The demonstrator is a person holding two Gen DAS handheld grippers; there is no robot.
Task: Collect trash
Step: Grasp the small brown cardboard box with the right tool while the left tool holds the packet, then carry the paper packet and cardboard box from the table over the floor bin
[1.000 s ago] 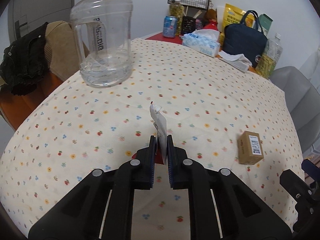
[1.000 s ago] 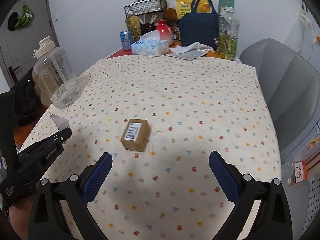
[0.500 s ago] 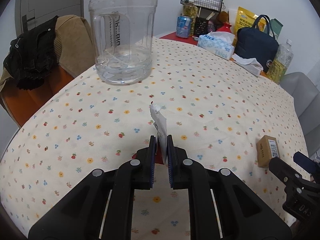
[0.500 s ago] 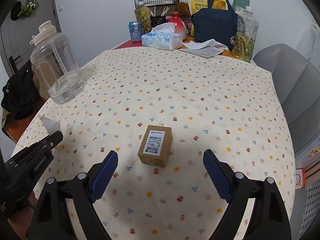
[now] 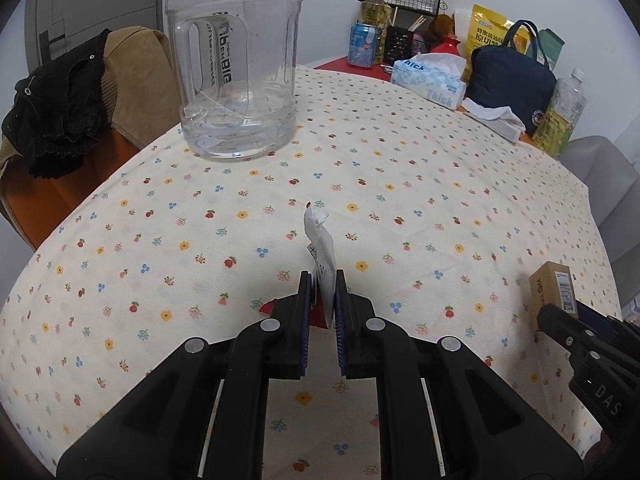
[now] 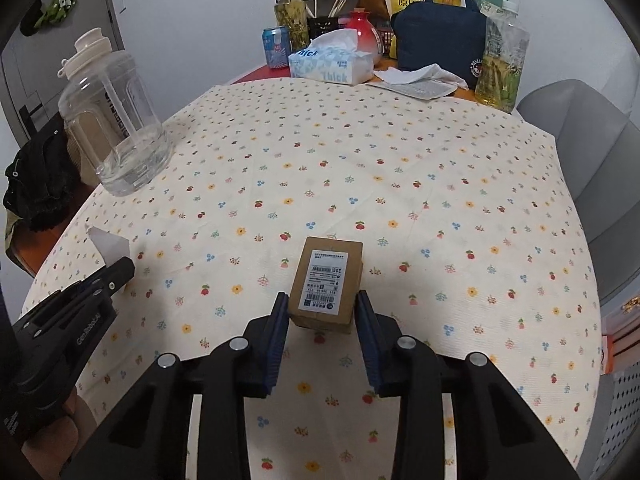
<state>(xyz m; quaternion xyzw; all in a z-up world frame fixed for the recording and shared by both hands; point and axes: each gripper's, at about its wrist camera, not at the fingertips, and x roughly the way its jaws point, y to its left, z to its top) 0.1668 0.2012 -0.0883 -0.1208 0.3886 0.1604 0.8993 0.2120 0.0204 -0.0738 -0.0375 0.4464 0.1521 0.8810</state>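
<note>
A small cardboard box, near the front edge of the table, is being closed on by the right gripper; its jaws have just been narrowing, and the pads are sitting at the box's sides, so it can probably be lifted as trash. A white wrapper is being held upright, pinched in the left gripper, clear of the cloth.

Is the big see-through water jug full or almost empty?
Almost empty. The water jug has only a shallow layer of water at its bottom; the rest is clear.
</note>
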